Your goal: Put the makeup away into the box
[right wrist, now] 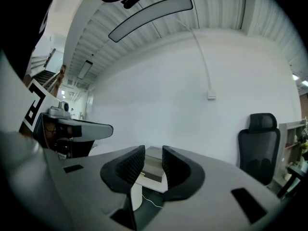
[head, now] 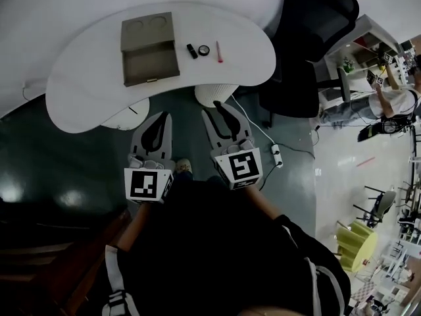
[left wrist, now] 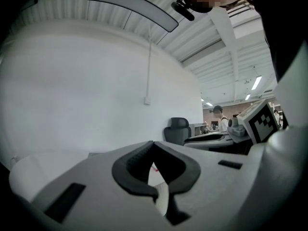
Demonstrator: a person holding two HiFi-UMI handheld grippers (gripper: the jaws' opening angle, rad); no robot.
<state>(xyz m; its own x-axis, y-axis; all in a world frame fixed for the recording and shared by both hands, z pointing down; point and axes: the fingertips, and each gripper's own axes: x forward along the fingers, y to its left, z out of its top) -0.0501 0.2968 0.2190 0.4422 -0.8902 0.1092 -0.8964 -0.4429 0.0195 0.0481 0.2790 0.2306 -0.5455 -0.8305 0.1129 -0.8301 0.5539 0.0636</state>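
You will find no legible text, brand, number or label in any view. The left cube [head: 148, 184] on the left gripper [head: 160, 116] and the right cube [head: 241, 167] on the right gripper [head: 214, 108] each carry a black-and-white square marker pattern, not characters. The box [head: 149, 49] and the makeup items [head: 204, 50] on the table [head: 85, 91] show no readable print at this size.

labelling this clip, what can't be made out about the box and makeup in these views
- Head view: black tube, round compact and pink stick are too small to identify exactly.
- Right gripper view: the box shows only as a strip beyond the right gripper.
- Left gripper view: the left gripper itself hides nearly all the table.
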